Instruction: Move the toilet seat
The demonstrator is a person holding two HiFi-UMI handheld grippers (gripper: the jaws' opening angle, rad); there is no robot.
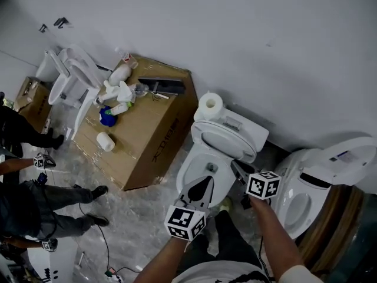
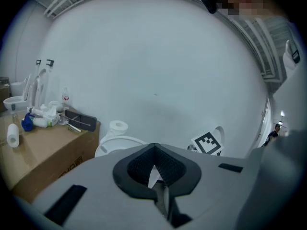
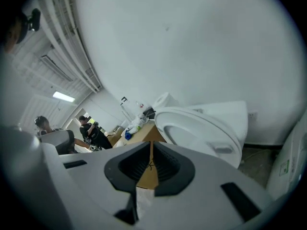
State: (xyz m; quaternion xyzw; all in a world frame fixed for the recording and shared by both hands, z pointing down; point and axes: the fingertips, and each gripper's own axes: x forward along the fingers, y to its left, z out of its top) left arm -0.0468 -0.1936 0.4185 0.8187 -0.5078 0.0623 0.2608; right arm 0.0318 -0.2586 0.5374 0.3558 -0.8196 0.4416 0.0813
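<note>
Head view: the white oval plastic toilet seat (image 1: 221,135) is seen tilted up behind the white ceramic bowl (image 1: 193,168), where the left gripper (image 1: 200,188) and right gripper (image 1: 238,171) are held in approach, nearly closed and empty; the jaws are judged to need opening onto its rim.

Overhead and low, toilet (image 1: 221,151) shared

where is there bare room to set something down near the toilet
The cardboard box is bare on its near half, between the paper roll and the toilet. Its far corner is crowded with bottles and a black object. The tank lid is free beside its toilet roll.
</note>
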